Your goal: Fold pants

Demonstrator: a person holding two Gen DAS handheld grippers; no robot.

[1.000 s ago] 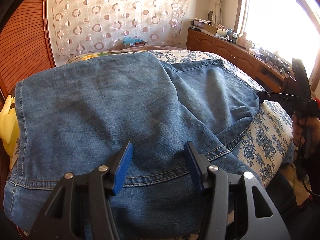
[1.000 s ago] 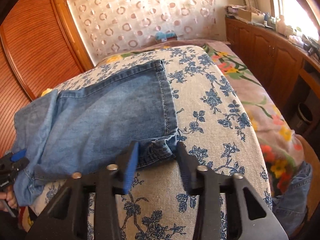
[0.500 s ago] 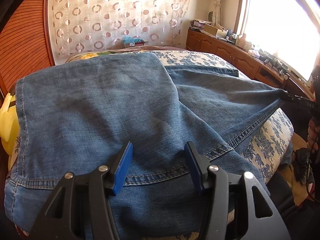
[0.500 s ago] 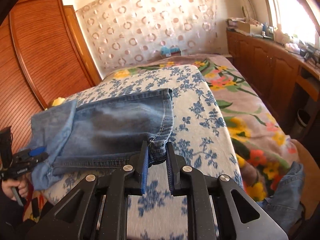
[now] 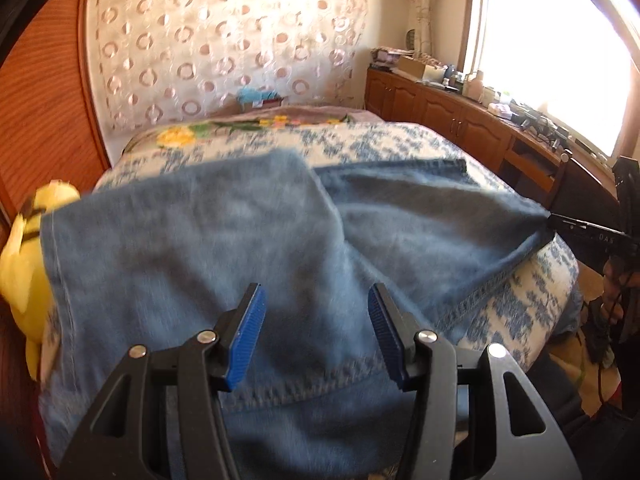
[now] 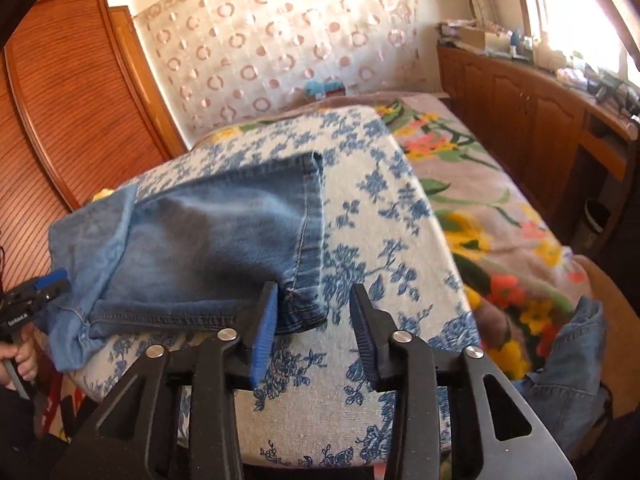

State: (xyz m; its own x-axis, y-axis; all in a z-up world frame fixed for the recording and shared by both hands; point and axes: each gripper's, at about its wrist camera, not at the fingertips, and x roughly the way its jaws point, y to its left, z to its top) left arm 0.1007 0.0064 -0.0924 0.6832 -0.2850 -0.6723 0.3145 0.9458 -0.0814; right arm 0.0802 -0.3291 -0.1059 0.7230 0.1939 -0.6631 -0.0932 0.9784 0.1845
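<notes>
The blue denim pants (image 6: 208, 240) are lying folded on the bed cover (image 6: 360, 216), a rough white cloth with blue flowers. The stitched leg hem is pointing to about 1 o'clock in the right wrist view. The right gripper (image 6: 314, 320) is spreading its ridged blue pads wide, with the thick hem corner lying just between them. The left gripper (image 5: 316, 336) is also spread wide, hovering over the soft waist part. A yellow plush toy (image 5: 28, 256) is sitting at 9 o'clock.
</notes>
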